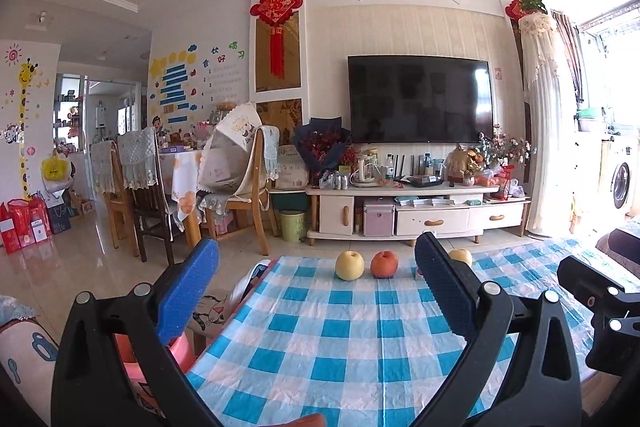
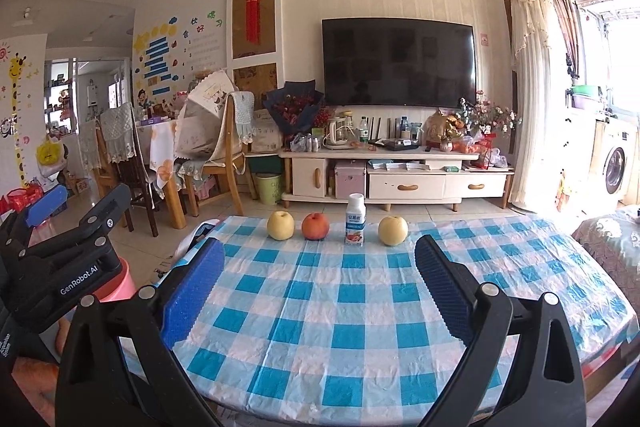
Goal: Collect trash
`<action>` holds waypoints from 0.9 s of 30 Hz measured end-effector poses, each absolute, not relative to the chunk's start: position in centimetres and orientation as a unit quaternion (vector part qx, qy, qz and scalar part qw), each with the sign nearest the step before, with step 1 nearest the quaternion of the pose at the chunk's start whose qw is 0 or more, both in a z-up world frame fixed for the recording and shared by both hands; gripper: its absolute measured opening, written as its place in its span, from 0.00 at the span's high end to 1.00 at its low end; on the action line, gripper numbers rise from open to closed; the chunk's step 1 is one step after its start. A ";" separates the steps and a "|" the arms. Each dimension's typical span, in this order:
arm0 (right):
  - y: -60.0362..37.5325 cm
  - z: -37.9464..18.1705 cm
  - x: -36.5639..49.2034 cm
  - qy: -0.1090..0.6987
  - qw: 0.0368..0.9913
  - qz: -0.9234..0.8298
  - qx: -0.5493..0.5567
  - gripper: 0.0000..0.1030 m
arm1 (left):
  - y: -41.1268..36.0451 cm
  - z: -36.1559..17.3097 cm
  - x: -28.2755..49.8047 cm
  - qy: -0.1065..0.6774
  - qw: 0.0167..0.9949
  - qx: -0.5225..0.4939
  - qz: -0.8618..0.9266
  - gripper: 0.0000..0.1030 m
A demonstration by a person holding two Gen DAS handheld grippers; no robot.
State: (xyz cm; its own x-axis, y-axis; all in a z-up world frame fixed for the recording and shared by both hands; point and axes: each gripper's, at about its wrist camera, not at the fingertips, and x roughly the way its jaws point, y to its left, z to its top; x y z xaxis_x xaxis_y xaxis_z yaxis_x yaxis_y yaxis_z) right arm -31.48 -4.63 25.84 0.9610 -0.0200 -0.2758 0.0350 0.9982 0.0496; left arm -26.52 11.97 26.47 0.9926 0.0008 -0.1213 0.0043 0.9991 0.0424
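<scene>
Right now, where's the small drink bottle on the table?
In the right wrist view, the drink bottle stands upright at the table's far edge, between the red apple and the right-hand yellow apple.

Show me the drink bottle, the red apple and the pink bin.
drink bottle [image 2: 355, 223], right wrist view, label
red apple [image 2: 315, 226], right wrist view, front skin
pink bin [image 2: 120, 285], right wrist view, rim

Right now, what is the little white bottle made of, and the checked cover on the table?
The little bottle looks like matte white plastic: an opaque body, a white screw cap and a printed label around it. The checked cover looks like thin plastic sheeting rather than cloth: it is slightly shiny, with fine crinkles and creases all over. I cannot be sure of either from sight alone.
</scene>
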 end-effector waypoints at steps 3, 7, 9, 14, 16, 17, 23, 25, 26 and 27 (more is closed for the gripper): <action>-4.6 26.0 -31.7 0.136 0.990 -0.018 0.024 0.08 | 12.1 26.5 -26.7 0.061 0.998 0.016 -0.003 0.04; -4.4 26.0 -31.8 0.134 0.991 -0.021 0.018 0.08 | 12.1 26.5 -26.6 0.061 0.998 0.017 0.001 0.04; -4.3 26.0 -31.9 0.132 0.991 -0.022 0.015 0.08 | 12.1 26.5 -26.5 0.062 0.998 0.014 0.001 0.04; -3.7 25.9 -31.8 0.127 0.991 -0.027 0.003 0.08 | 12.1 26.2 -26.1 0.065 0.998 0.015 0.002 0.04; -3.5 25.7 -31.5 0.127 0.991 -0.030 -0.002 0.07 | 12.1 26.0 -25.9 0.067 0.998 0.015 0.002 0.04; -3.5 25.6 -31.4 0.127 0.991 -0.032 -0.003 0.07 | 12.0 25.9 -25.7 0.069 0.997 0.016 0.002 0.04; -3.8 24.7 -30.4 0.132 0.991 -0.035 0.004 0.07 | 12.1 25.0 -24.5 0.081 0.997 0.019 0.001 0.04; -3.9 24.3 -29.9 0.135 0.990 -0.037 0.004 0.07 | 12.1 24.6 -24.0 0.086 0.996 0.018 0.001 0.04; -3.8 24.1 -29.6 0.138 0.990 -0.036 0.005 0.07 | 12.1 24.3 -23.7 0.089 0.996 0.018 0.001 0.04; -3.9 23.9 -29.3 0.140 0.989 -0.036 0.006 0.07 | 12.1 24.1 -23.5 0.092 0.996 0.019 0.001 0.04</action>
State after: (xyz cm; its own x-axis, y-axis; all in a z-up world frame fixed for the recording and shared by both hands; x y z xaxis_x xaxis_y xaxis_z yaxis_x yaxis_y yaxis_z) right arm -29.30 -3.92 23.86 0.9580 -0.0698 -0.2781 0.0730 0.9973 0.0010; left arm -23.48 12.06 24.09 0.9830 0.0056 -0.1836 0.0014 0.9993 0.0379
